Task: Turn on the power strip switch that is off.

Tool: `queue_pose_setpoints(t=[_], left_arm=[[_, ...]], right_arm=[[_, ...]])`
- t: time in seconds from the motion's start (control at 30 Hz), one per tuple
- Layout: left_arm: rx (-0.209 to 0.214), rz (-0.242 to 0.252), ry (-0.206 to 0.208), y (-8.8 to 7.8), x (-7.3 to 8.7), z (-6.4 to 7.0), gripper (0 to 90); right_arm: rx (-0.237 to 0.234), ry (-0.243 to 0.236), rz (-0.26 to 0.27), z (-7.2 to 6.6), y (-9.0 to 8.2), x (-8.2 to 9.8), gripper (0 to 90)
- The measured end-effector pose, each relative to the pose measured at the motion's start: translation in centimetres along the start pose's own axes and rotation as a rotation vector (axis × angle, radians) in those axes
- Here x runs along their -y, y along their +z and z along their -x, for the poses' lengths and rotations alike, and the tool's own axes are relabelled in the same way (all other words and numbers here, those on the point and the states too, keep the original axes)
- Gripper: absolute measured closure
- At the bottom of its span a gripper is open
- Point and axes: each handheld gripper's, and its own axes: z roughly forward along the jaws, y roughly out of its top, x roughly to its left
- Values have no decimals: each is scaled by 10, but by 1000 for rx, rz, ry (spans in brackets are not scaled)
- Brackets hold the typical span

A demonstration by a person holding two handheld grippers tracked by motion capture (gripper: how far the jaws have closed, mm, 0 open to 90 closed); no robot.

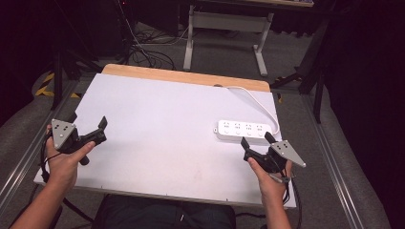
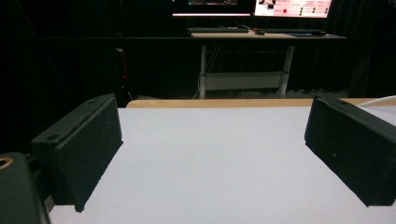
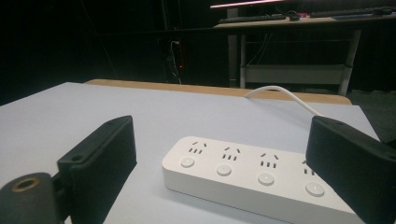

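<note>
I hold a gripper in each hand over a white table (image 1: 157, 124), whose far edge shows a strip of bare wood. My left gripper (image 1: 88, 133) hovers near the table's left edge, its jaws spread wide and clasping nothing; in the left gripper view the two black pads (image 2: 86, 149) stand far apart with plain white surface between them. My right gripper (image 1: 255, 140) sits toward the right front of the table, jaws likewise spread and empty.

A white power strip (image 1: 242, 130) lies flat on the right half of the table, just beyond my right gripper and close to its jaw tips, though I cannot tell from above whether they touch it. In the right gripper view the strip (image 3: 252, 179) lies crosswise between and just ahead of the two pads (image 3: 100, 163), showing a row of sockets, each with a round button; the right pad hides its far end. Its white cord (image 1: 255, 100) curves from the strip's right end back to the table's far edge.

Beyond the table stands a desk (image 2: 261, 37) with keyboards and lit monitors, against a dark backdrop. Cables (image 1: 148, 52) trail across the grey floor behind.
</note>
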Motion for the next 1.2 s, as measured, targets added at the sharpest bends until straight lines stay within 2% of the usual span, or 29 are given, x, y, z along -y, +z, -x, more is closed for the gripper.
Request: queue_pose_setpoints(t=[0.6,0.9,1.03,1.2], left_arm=[[8,-2,-2,0,0,0,49],[13,-5,1,0,0,0,48],[14,-3,2,0,0,0,48],[20,-3,5,1,1,0,49]], right_arm=[[7,-4,7,0,-1,0,111],[-13,-4,18,0,-3,-1,209],[-23,-6,20,0,-4,-2,294],[-45,-11,18,1,-5,-2,443]])
